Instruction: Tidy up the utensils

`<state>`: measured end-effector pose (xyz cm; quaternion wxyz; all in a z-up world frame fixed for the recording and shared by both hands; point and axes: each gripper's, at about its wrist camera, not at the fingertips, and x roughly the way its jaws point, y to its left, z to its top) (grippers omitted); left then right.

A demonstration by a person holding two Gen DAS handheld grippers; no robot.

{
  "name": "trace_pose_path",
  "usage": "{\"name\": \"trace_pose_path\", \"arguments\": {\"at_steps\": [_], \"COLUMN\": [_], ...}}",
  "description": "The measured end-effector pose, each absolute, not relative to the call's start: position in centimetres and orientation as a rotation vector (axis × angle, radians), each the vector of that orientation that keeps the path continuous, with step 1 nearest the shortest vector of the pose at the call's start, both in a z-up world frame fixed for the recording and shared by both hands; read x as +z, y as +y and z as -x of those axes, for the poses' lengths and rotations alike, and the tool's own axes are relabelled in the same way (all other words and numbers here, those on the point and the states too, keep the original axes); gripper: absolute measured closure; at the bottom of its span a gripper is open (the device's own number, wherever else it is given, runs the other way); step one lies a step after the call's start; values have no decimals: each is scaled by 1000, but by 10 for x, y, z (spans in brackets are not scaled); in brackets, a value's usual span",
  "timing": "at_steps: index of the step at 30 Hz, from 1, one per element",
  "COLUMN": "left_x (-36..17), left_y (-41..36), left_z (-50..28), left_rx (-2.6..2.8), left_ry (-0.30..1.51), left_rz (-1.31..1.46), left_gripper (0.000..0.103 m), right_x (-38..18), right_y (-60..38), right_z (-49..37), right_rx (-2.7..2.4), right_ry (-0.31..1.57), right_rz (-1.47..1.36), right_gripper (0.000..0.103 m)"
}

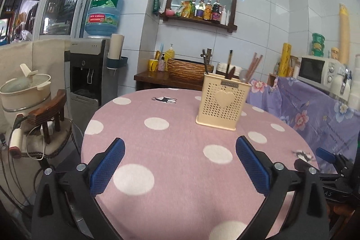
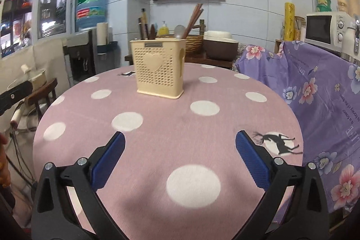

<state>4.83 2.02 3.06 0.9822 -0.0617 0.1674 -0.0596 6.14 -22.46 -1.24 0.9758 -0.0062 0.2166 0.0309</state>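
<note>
White wall tiles close off the back of a small kitchen, and a round table [image 1: 175,150] draped in a pink cloth with white dots fills the foreground of both views. At the far left a water dispenser [image 1: 87,73] topped by a blue bottle [image 1: 104,12] is seen, with a cream pot [image 1: 24,91] nearer the edge. Further right, a wooden wall shelf [image 1: 198,19] is loaded with bottles, and a woven basket [image 1: 189,69] sits on a dark side table behind the round one. At the far right a microwave [image 1: 319,71] is set above a purple floral cloth [image 1: 315,114].

The left gripper [image 1: 180,150] is held over the near part of the table with its blue-padded jaws spread wide; nothing is caught between them. The cream perforated utensil holder [image 1: 222,102] stands upright on the cloth, well ahead of the jaws and towards the right-hand jaw in this view. Chopsticks [image 1: 254,66], a spoon [image 1: 243,76] and dark-handled utensils [image 1: 229,66] are seen standing in it.

The right gripper [image 2: 180,149] is likewise held wide open and empty over the cloth. From its camera the utensil holder [image 2: 159,69] is seen further back, well apart from the jaws and slightly towards the left-hand jaw. No loose utensils are seen on the cloth between either pair of jaws.
</note>
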Motion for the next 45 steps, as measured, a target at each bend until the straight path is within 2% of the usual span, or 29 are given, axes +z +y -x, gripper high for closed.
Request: {"name": "trace_pose_path", "arguments": {"at_steps": [13, 45], "left_x": [40, 38], "left_y": [19, 15], "left_z": [15, 21], "left_rx": [-145, -136], "left_ry": [252, 258], "left_rz": [118, 100], "left_gripper": [5, 5], "right_x": [24, 21], "right_y": [-202, -203], "right_z": [15, 9], "right_rx": [154, 138], "right_ry": [283, 306], "right_rz": [21, 8], "right_gripper": [6, 6]}}
